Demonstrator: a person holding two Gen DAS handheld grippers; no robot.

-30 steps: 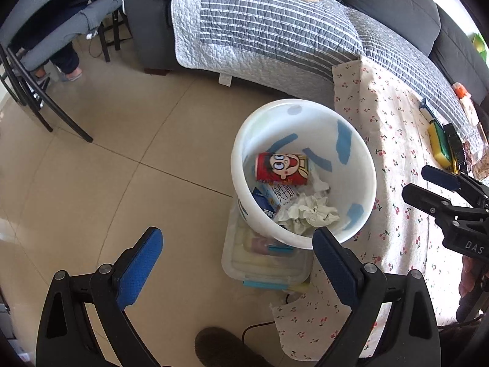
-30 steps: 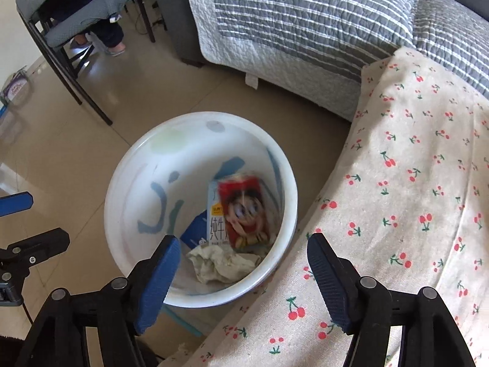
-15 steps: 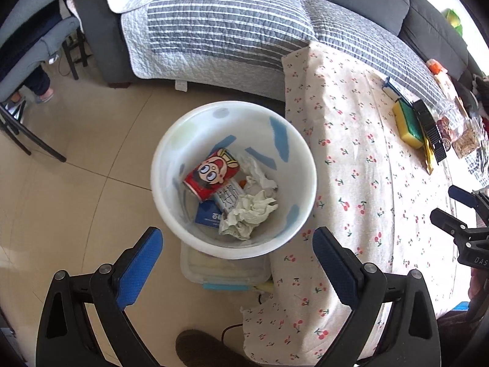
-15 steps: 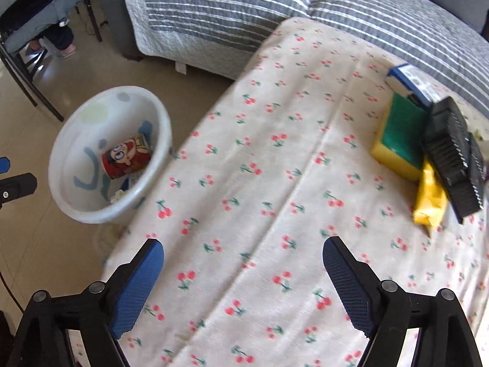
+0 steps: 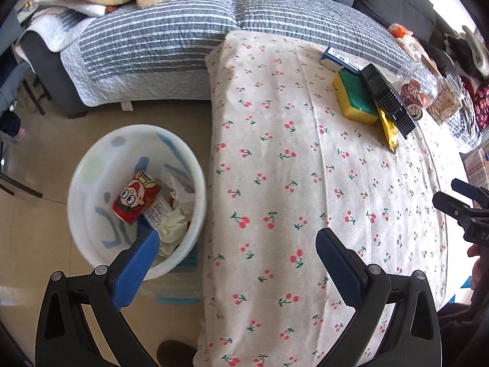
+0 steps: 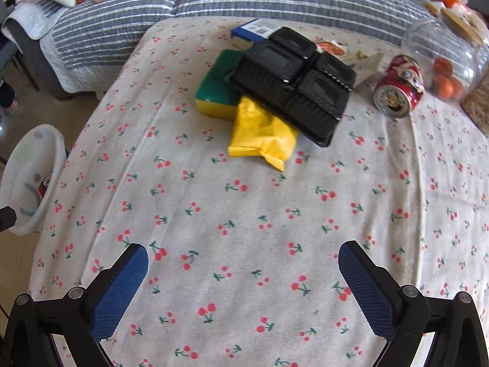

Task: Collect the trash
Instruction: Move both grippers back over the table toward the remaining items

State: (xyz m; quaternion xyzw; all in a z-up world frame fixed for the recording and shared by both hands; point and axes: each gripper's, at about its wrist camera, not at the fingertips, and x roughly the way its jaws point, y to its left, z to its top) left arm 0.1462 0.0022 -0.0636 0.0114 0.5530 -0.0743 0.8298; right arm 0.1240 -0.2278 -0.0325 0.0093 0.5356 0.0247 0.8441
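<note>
A white bin (image 5: 91,244) stands on the floor left of the table and holds a red cartoon can (image 5: 134,198), a carton and crumpled tissue (image 5: 174,226). On the cherry-print tablecloth (image 6: 244,214) lie a yellow wrapper (image 6: 262,137), a black plastic tray (image 6: 293,82) resting on it, and a red can (image 6: 397,85) on its side. My left gripper (image 5: 235,244) is open and empty over the bin's right rim and the table's edge. My right gripper (image 6: 244,263) is open and empty above the cloth, short of the wrapper.
A green-and-yellow sponge (image 6: 217,94) and a blue box (image 6: 256,29) lie behind the tray. A clear jar (image 6: 443,58) with orange fruit stands at the far right. A striped-quilt sofa (image 5: 183,30) runs behind the table. The bin also shows at the left (image 6: 27,177).
Both grippers have swung right, away from over the bin and onto the table. The right gripper now faces the wrapper, tray and can. Both stay open and empty.
</note>
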